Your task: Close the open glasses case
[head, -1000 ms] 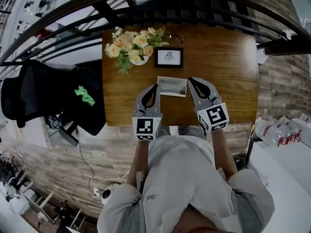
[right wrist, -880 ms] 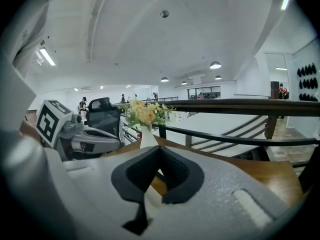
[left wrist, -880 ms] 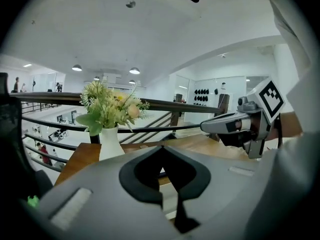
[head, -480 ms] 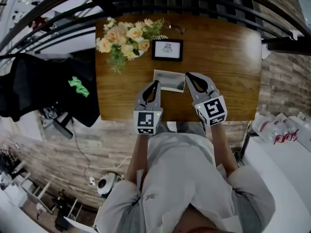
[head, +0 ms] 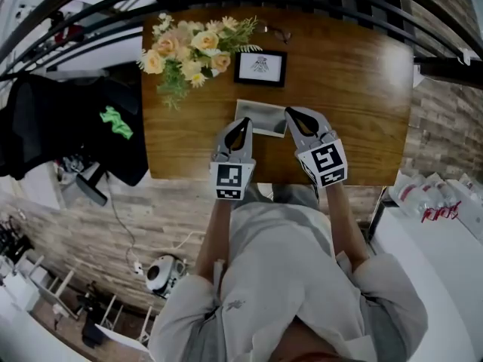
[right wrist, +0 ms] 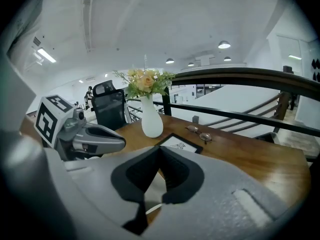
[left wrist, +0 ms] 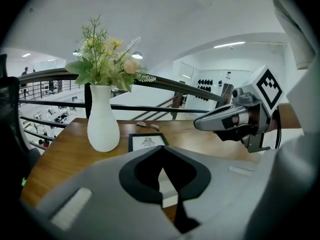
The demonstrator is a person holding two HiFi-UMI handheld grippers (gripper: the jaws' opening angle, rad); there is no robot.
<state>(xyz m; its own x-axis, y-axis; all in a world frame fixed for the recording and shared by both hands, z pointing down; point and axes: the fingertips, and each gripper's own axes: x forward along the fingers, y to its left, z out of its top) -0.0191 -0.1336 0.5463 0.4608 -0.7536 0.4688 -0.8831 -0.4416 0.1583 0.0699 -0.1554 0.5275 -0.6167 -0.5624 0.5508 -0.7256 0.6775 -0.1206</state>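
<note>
Glasses case (head: 260, 118), pale and lying open on the wooden table (head: 355, 89), near the front edge. Its long axis runs left–right across me, slightly skewed.

The case sits ahead of and between my two tips. Right gripper (head: 290, 113) is at the case's right end, seemingly touching or overlapping it. Left gripper (head: 241, 124) is just beside the near-left corner. Right looks marginally nearer.

Both pairs of jaws are pressed together, with nothing pinched. The pale case shows through the gap behind each tip.

Judgement: the lid is not yet folded over, and the closing push would come from the sides.

Beyond the case: picture frame (head: 259, 67), vase of flowers (head: 185, 51), glasses (head: 275, 32) at the far edge.

Writing: none legible — the frame holds a small drawing, and the gripper cubes carry only square markers.
</note>
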